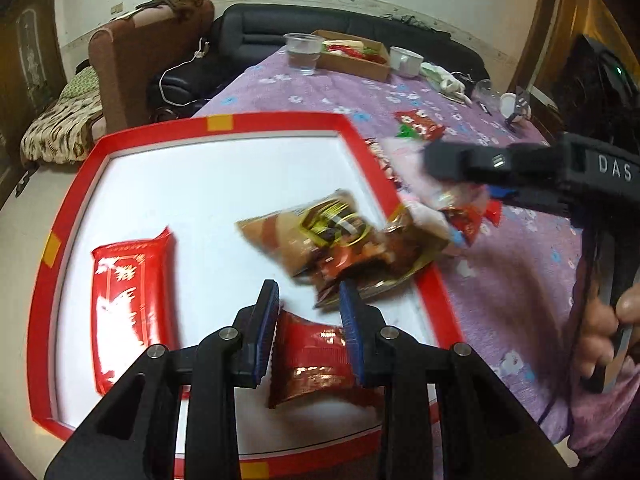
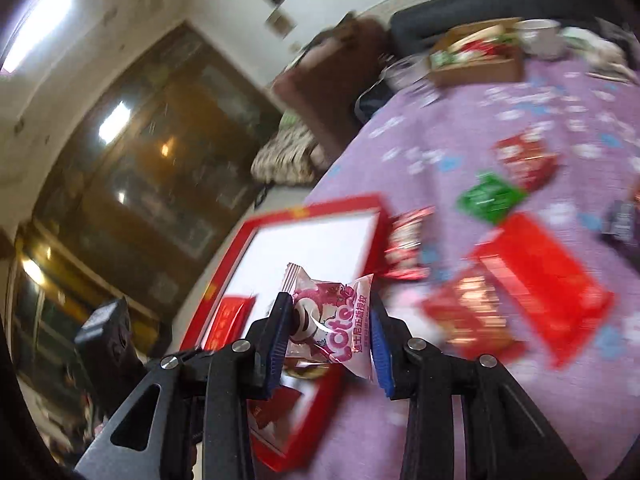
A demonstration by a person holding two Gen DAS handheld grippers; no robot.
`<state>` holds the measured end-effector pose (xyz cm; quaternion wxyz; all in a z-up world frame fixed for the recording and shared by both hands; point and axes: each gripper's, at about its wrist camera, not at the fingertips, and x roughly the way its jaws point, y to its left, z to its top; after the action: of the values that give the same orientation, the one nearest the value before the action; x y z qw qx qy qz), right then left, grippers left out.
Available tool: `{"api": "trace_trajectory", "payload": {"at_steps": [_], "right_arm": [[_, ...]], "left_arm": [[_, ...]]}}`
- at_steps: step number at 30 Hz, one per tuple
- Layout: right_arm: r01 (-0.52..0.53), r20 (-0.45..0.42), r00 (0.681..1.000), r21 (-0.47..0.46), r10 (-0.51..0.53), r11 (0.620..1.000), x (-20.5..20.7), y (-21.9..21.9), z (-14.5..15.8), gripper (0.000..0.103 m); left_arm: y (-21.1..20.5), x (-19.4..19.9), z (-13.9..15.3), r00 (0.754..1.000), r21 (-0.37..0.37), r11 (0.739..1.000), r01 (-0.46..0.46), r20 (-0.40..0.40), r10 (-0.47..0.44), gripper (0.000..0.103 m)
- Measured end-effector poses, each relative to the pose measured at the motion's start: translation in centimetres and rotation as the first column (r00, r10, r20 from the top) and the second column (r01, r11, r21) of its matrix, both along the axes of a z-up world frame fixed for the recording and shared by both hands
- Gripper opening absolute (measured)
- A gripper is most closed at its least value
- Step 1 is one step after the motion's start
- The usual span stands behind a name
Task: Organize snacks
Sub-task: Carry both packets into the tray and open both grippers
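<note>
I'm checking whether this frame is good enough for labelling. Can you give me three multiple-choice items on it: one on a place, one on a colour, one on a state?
1. Where does the long red snack packet lie?
A. inside the tray
B. on the purple cloth
C. in the cardboard box

2. What colour is the tray's rim?
A. blue
B. red
C. green

3. What is the right gripper doing?
A. standing empty
B. holding a cup
C. holding a pink-and-white snack packet

Answers:
1 A, it rests on the tray's white floor.
2 B, a red border with yellow patches.
3 C, the pink-and-white snack packet sits between its fingers.
</note>
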<state>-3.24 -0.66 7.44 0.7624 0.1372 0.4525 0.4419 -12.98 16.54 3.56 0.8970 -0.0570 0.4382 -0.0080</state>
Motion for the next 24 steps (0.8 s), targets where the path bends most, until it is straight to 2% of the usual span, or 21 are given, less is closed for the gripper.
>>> {"api": "trace_trajectory", "payload": {"at_steps": [3, 6, 9, 14, 17, 18, 20, 22, 24], "right_arm": [[-0.048, -0.027, 0.999, -0.052, 0.047, 0.997, -0.6, 3.5, -1.3, 0.037], [-0.089, -0.092, 0.992, -0.052, 0.084, 0.995, -0.7, 5.6, -2.6, 0.035], [-0.098, -0.057, 0.994, -0.081, 0.094, 0.992, -1.4, 7.6, -2.7, 0.035], [-0.163, -0.07, 0.984, -0.012, 0.162, 0.987, -2.5, 10.7, -2.7, 0.035], [-0.199, -0.057, 0.978, 0.044, 0.201, 0.979, -3.1, 11.9, -2.4, 0.039], [-0.209, -0.053, 0.976, 0.06, 0.212, 0.976, -3.1, 11.9, -2.3, 0.043], [-0.208, -0.037, 0.977, 0.088, 0.212, 0.974, -2.8, 10.9, -1.7, 0.051], [-0.184, -0.014, 0.982, 0.117, 0.187, 0.976, -2.1, 8.7, -1.1, 0.058], [-0.159, -0.005, 0.987, 0.128, 0.161, 0.979, -1.9, 6.4, -1.0, 0.059]], "left_arm": [[1.1, -0.5, -0.2, 1.0, 0.013, 1.0, -0.023, 0.007, 0.023, 0.029], [2.6, -1.0, -0.3, 0.998, 0.026, 0.998, -0.056, 0.016, 0.055, 0.029], [4.2, -1.6, -0.5, 0.996, 0.016, 0.997, -0.082, 0.024, 0.082, 0.029], [6.4, -2.8, 0.1, 0.988, 0.03, 0.99, -0.141, 0.071, 0.138, 0.029], [8.0, -3.7, 0.7, 0.973, 0.037, 0.979, -0.202, 0.124, 0.196, 0.029], [8.6, -4.1, 1.0, 0.967, 0.031, 0.976, -0.217, 0.145, 0.21, 0.029], [9.4, -4.7, 1.2, 0.951, 0.035, 0.967, -0.251, 0.195, 0.239, 0.037], [9.8, -4.9, 0.9, 0.935, 0.058, 0.955, -0.291, 0.23, 0.271, 0.06], [10.0, -4.9, 0.5, 0.926, 0.042, 0.953, -0.301, 0.25, 0.282, 0.061]]}}
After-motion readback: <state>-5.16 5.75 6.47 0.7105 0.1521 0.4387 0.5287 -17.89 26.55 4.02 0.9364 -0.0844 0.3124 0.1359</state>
